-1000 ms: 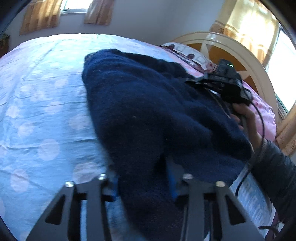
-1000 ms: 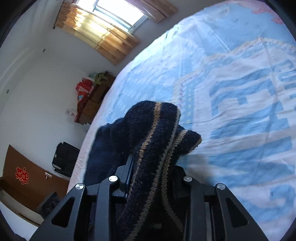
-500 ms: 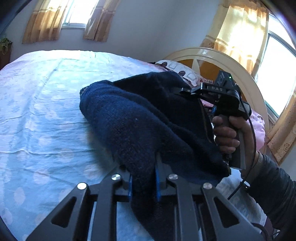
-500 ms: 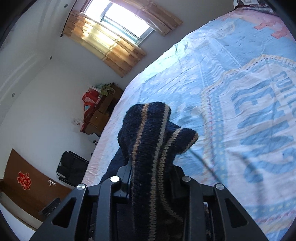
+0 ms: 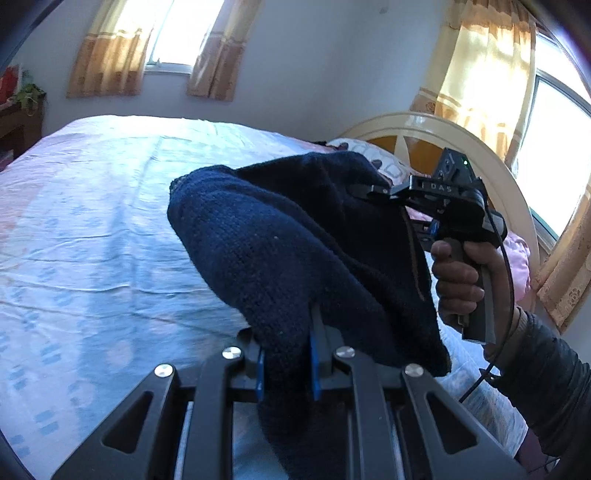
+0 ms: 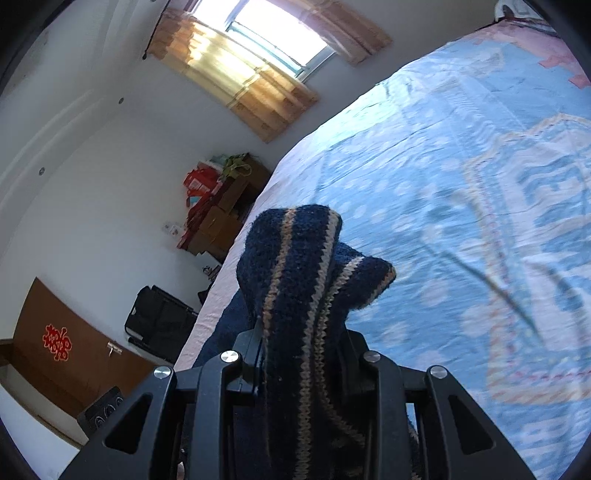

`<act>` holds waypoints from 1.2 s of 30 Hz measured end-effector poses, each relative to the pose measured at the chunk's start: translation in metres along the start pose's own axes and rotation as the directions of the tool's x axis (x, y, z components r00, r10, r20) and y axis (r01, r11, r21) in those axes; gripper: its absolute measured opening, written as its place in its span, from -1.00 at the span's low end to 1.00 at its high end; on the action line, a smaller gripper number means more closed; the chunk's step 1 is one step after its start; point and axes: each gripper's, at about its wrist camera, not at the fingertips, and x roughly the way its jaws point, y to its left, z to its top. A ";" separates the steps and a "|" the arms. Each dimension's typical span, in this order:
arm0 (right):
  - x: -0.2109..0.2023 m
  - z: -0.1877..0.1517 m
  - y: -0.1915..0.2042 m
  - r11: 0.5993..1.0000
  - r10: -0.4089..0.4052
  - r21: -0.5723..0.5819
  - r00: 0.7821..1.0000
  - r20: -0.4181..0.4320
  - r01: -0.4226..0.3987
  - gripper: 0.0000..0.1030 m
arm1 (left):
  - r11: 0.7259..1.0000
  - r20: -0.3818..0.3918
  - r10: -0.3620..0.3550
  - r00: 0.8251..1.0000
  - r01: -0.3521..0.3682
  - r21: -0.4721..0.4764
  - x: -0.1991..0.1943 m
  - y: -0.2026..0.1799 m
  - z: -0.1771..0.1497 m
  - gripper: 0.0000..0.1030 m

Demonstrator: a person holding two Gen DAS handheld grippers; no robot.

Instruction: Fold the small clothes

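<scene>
One navy sweater [image 5: 295, 258]. Two hand-held grippers, a left one [image 5: 286, 363] and a right one [image 6: 299, 354]. One bed [image 5: 92, 221] with one headboard [image 5: 424, 129]. Two curtained windows [image 5: 184, 33]. One hand [image 5: 461, 280].

Around you: a bed [image 5: 92, 221] with a blue patterned sheet and a cream arched headboard [image 5: 461, 136]. Orange curtains [image 6: 236, 85] frame sunlit windows. A brown door [image 6: 55, 354] bears a red emblem; beside it sits a black bag [image 6: 159, 325], near a cluttered wooden cabinet [image 6: 221, 214].

Sweater [image 5: 295, 251] hangs above the bed [image 5: 92, 221]; headboard [image 5: 424, 129] behind.
</scene>
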 end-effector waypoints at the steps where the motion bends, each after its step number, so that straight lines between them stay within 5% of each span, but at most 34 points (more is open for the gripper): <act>1: 0.003 -0.002 0.005 1.000 0.004 -0.003 1.000 -0.004 -0.004 -0.42 | 1.000 0.006 0.007 1.000 -0.007 -0.004 -0.002 0.002 0.002 -0.65; 16: 0.086 -0.032 0.089 0.991 0.091 -0.085 0.988 -0.124 -0.102 -0.42 | 0.989 0.077 0.135 0.988 -0.130 -0.069 -0.065 0.041 -0.018 -0.65; 36: 0.200 -0.068 0.163 0.970 0.163 -0.123 0.940 -0.301 -0.208 -0.42 | 0.946 0.094 0.282 0.955 -0.261 -0.192 -0.115 0.079 -0.061 -0.65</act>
